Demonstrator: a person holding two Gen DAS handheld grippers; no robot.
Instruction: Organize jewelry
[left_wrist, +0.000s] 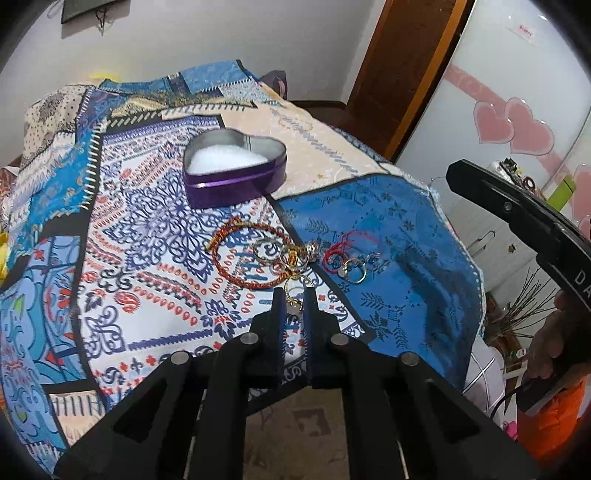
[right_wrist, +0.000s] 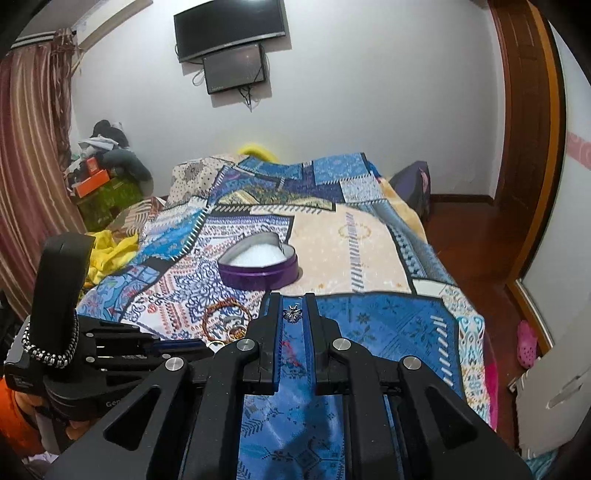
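Note:
A purple heart-shaped tin (left_wrist: 236, 166) with white foam inside stands open on the patterned cloth; it also shows in the right wrist view (right_wrist: 260, 267). In front of it lies a red-and-gold cord bracelet (left_wrist: 236, 254), several rings (left_wrist: 291, 254) and a red string piece (left_wrist: 343, 251). My left gripper (left_wrist: 294, 301) is narrowly closed around a gold ring with a pale stone (left_wrist: 295, 295). My right gripper (right_wrist: 291, 306) is narrowly closed around a small silver star-shaped piece (right_wrist: 292, 314), held above the blue cloth. The bracelet (right_wrist: 221, 317) lies to its left.
The patterned cloth (left_wrist: 147, 236) covers a bed (right_wrist: 369, 236). Its right edge drops to a wooden floor (right_wrist: 476, 236). A wardrobe with pink hearts (left_wrist: 513, 125) stands to the right. Clutter and a curtain (right_wrist: 33, 158) are at the far left. A screen (right_wrist: 231, 31) hangs on the wall.

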